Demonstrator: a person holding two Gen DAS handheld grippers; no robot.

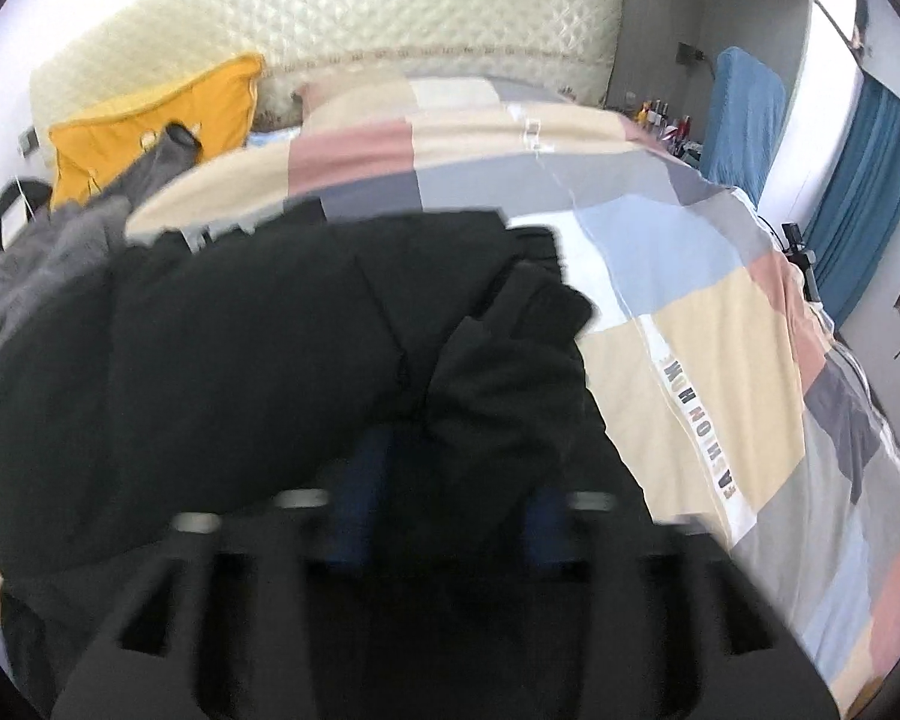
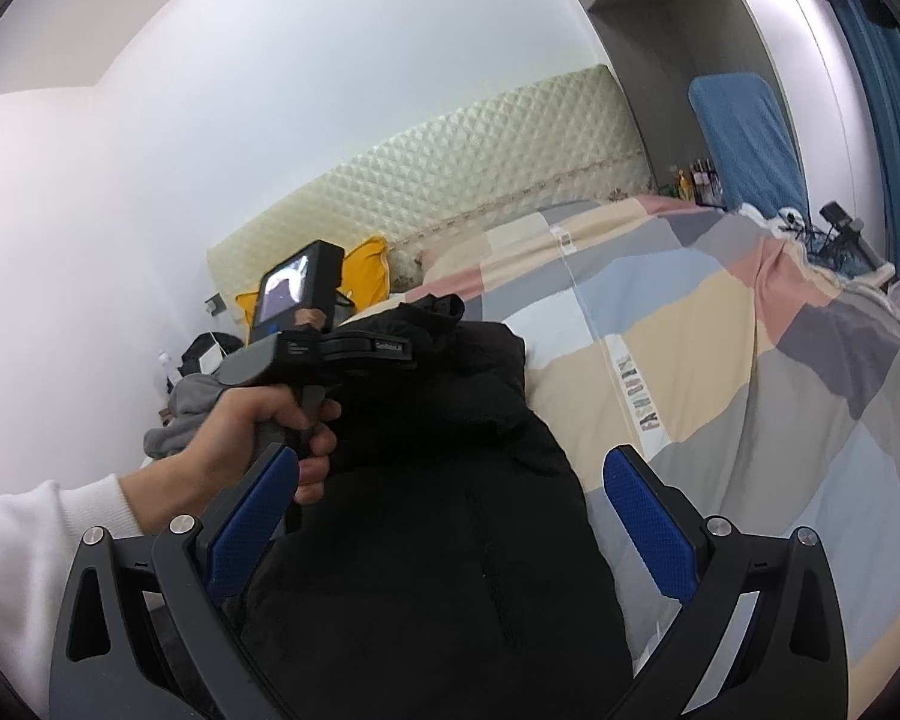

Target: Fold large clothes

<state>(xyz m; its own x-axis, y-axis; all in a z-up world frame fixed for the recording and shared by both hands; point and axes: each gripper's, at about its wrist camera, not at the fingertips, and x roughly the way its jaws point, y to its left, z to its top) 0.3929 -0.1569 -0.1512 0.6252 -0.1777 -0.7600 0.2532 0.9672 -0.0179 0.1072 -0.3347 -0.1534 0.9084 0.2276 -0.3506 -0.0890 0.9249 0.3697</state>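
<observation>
A large black padded jacket (image 2: pixel 450 480) lies on the patchwork bedspread (image 2: pixel 720 360). My right gripper (image 2: pixel 450 516) is open, its blue pads (image 2: pixel 648 516) spread wide above the jacket and holding nothing. The left gripper's body (image 2: pixel 330 354), held in a hand, hovers over the jacket's far part. In the left wrist view, which is blurred, my left gripper (image 1: pixel 450 480) has black jacket fabric (image 1: pixel 498 384) bunched between its blue pads (image 1: pixel 354 498). The jacket (image 1: pixel 210 360) fills the lower left of that view.
A grey garment (image 1: pixel 42 264) and a yellow pillow (image 1: pixel 150 120) lie at the bed's left side near the quilted headboard (image 1: pixel 390 12). A blue-covered chair (image 2: pixel 744 138), bottles and a camera stand (image 2: pixel 846 228) are beyond the bed's right edge.
</observation>
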